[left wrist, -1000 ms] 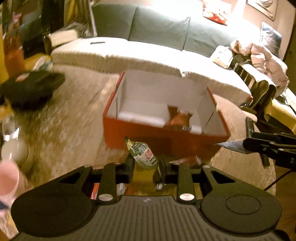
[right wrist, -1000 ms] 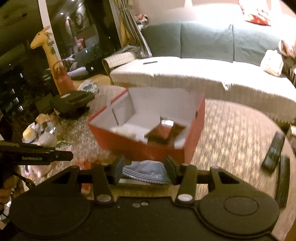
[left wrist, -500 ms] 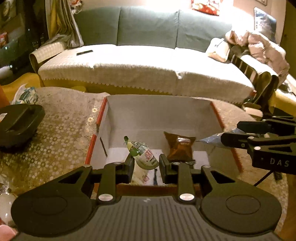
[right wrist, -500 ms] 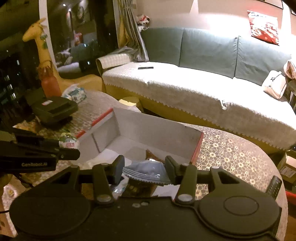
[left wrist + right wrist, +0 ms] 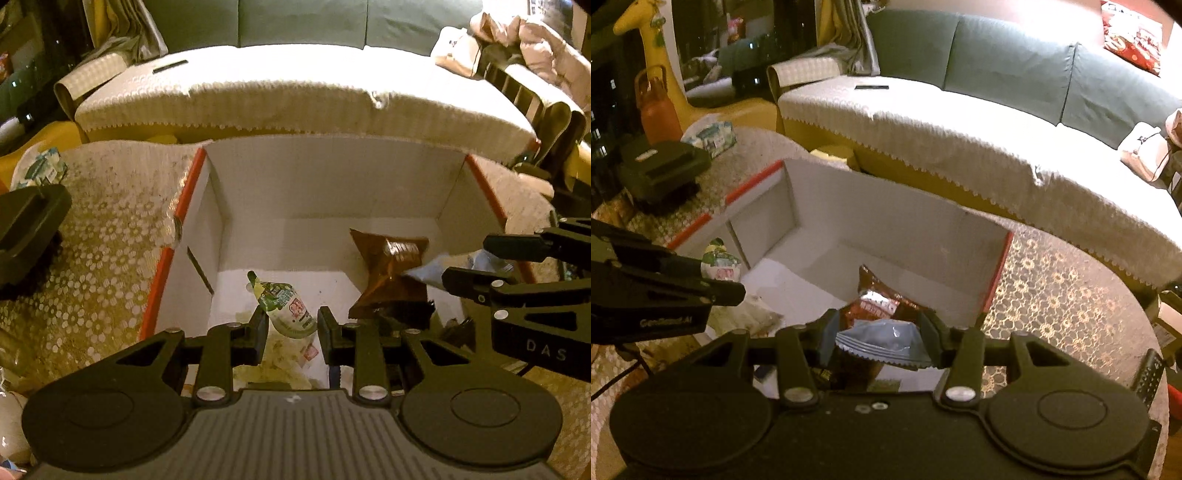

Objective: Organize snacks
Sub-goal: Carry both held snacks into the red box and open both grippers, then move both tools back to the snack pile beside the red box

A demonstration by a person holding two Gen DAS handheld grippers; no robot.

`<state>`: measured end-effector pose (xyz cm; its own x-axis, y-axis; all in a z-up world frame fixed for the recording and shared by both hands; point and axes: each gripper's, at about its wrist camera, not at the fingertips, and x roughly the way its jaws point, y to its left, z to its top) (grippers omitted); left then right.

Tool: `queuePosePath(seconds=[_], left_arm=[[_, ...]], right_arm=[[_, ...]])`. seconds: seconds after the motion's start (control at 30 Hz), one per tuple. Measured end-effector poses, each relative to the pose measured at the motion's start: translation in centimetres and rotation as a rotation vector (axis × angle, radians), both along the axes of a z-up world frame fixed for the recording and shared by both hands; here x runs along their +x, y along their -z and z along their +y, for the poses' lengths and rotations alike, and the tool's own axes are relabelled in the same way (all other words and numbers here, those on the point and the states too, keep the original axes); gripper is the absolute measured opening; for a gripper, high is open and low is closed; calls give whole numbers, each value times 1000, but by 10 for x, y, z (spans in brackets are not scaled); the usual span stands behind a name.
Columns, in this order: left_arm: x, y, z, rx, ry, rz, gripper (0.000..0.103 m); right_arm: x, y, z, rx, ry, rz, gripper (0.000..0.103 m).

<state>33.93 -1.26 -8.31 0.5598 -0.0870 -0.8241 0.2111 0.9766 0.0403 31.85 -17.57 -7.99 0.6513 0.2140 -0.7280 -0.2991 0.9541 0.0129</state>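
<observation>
In my left gripper (image 5: 291,325) I pinch a small green and white snack packet (image 5: 286,304), the two fingers pressed against its sides, its twisted top pointing away from me. It hangs over the open box (image 5: 332,184), just above the white floor near the front wall. My right gripper (image 5: 879,341) is clamped on a grey-blue foil bag (image 5: 881,341) with a zigzag edge, held flat across the fingers, and it too is over the box, on the right side. Under that bag, already in the box, a brown snack bag (image 5: 388,273) leans against the right wall, and a few pale wrappers (image 5: 273,358) lie on the floor below my left fingers.

The box has red outer edges and white inner walls, and it sits on a table with a flowery lace cloth (image 5: 103,240). A black case (image 5: 26,229) stands off to the left on the cloth, and a long sofa (image 5: 997,110) runs behind.

I judge both packets ready to drop. The risks look small but real. My two tools are close together over the box, so they could knock each other if I lower them at once. The foil bag is wide and light; let go too high, it may land on the brown bag and slide, or catch the red rim and tip out. The little packet could roll.
</observation>
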Motion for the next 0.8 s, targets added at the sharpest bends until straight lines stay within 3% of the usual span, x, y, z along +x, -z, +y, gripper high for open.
queuePosePath(seconds=[0.43, 0.57, 0.8], left_arm=[[-7, 2, 2, 4, -17, 17, 32], [-14, -7, 8, -25, -24, -12, 55], [-38, -27, 16, -71, -11, -66, 77]], right_arm=[[-4, 4, -3, 27, -10, 39, 48], [-11, -3, -10, 61, -5, 34, 54], [-32, -18, -14, 103, -34, 10, 63]])
